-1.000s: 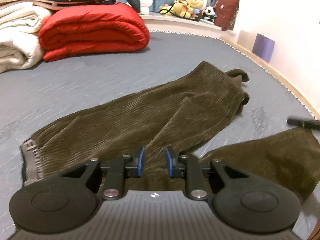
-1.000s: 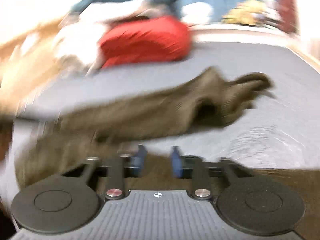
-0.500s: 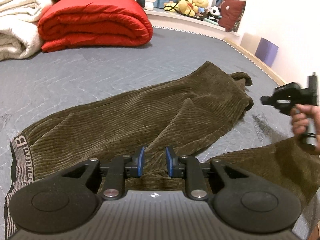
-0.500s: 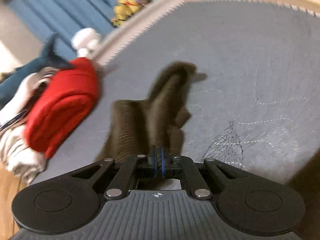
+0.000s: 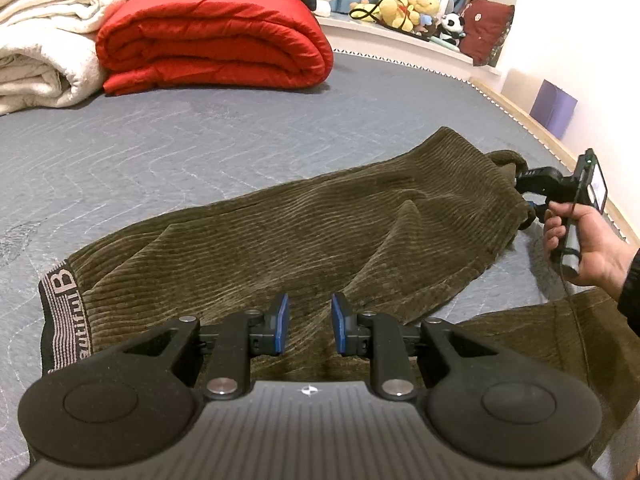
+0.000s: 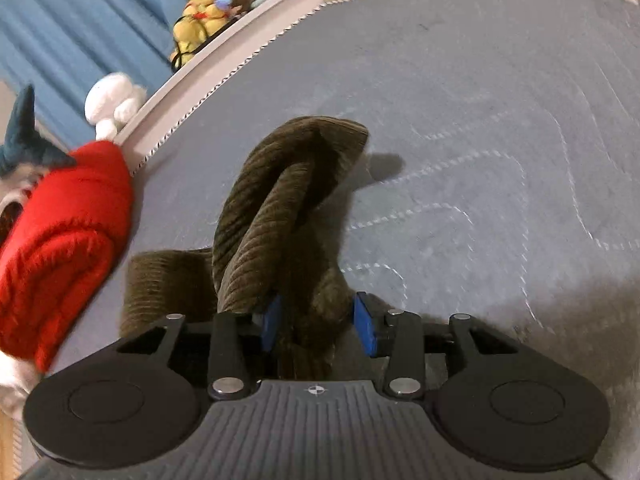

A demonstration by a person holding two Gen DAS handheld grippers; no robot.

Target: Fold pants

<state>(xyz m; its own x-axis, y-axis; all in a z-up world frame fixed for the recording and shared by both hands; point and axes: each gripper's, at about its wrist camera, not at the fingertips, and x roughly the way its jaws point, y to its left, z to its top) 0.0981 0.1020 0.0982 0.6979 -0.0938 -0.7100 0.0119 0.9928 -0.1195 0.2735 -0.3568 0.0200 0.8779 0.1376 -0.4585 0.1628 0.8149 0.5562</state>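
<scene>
Brown corduroy pants (image 5: 304, 236) spread across the grey bed (image 5: 200, 136)

Left gripper (image 5: 307, 328) hovers over the crotch area, fingers apart and empty. Right gripper (image 6: 318, 324) has the bunched leg cuff sitting between its open fingers, not pinched.

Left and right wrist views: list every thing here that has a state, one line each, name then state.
Olive-brown corduroy pants: spread flat but rumpled on the grey quilted mattress, not yet folded.
Pant-leg hem end: bunched between the right gripper's pads.
Left gripper: open, over the pants, holding nothing.
Right gripper: open around the bunched hem.
Red padded quilt: folded.
White fleece blanket: folded.
</scene>
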